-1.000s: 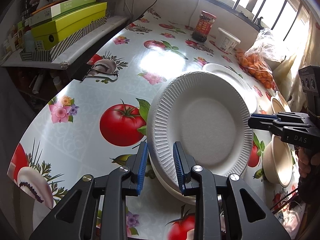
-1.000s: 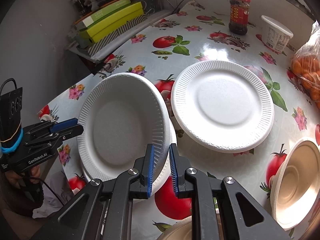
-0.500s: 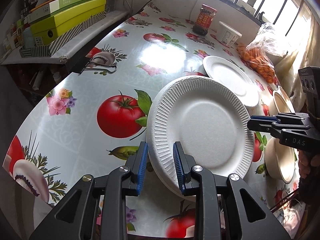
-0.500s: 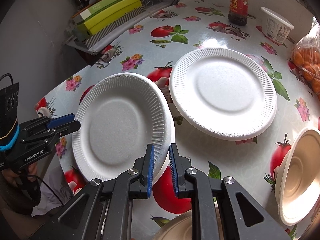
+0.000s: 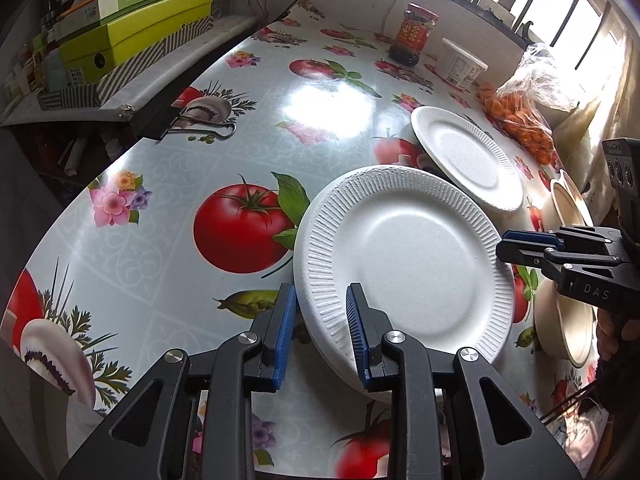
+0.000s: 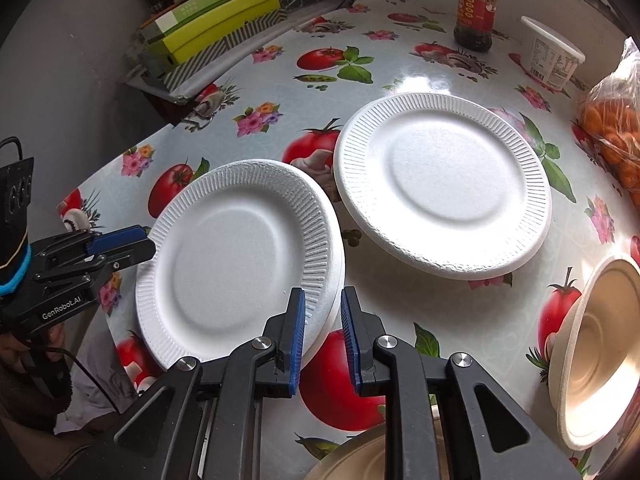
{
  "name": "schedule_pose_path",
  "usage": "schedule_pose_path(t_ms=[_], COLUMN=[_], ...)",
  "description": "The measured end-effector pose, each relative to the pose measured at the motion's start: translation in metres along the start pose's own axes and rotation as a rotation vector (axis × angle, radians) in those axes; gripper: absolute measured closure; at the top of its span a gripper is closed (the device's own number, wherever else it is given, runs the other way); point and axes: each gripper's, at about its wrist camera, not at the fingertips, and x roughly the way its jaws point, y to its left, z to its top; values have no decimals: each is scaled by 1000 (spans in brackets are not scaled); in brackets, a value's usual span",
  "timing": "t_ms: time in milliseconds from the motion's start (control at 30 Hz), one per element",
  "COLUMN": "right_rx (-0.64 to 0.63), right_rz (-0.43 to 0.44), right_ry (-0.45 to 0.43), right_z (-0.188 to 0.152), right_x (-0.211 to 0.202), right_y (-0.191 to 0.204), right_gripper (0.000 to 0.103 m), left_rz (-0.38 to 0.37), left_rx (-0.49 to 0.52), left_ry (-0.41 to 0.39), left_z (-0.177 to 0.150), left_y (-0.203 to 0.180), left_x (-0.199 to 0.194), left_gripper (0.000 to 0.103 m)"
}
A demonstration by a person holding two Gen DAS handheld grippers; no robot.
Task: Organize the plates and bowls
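A white foam plate (image 5: 404,264) (image 6: 232,256) hangs tilted just above the tomato-print table (image 5: 240,120), and a second rim shows right under it. My left gripper (image 5: 320,320) (image 6: 148,240) is shut on its near rim. On the opposite rim, my right gripper (image 6: 322,320) (image 5: 502,246) is opening. The rim is still between its pads, with a thin gap at the right pad. Another white foam plate (image 5: 464,160) (image 6: 440,184) rests on the table beyond. Beige bowls (image 5: 564,320) (image 6: 596,352) sit at the right.
A sauce jar (image 6: 476,12), a white tub (image 6: 552,56) and a bag of oranges (image 6: 612,136) stand along the far side. Stacked green boxes (image 5: 132,36) fill a shelf at the left. A further beige bowl (image 6: 360,460) lies under my right gripper.
The right gripper's pads have spread slightly around the plate rim. The held plate has shifted a little away from the other plate. The left grip looks the same.
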Motion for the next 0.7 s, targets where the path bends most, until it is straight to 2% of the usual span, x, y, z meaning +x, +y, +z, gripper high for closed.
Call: schedule_pose_path(t_ms=[300,700], right_rx=[-42,-104], right_rz=[-93,-192], right_ry=[-75,-189], right_z=[-2,-4], right_x=[-13,-34], right_y=[10,24], right_gripper=[64,62], left_rz=[21,2], left_rx=[0,28], left_ry=[-34,-63], left_z=[3,11], left_y=[0,-16], left_x=[-6,-9], left_gripper=[75,74])
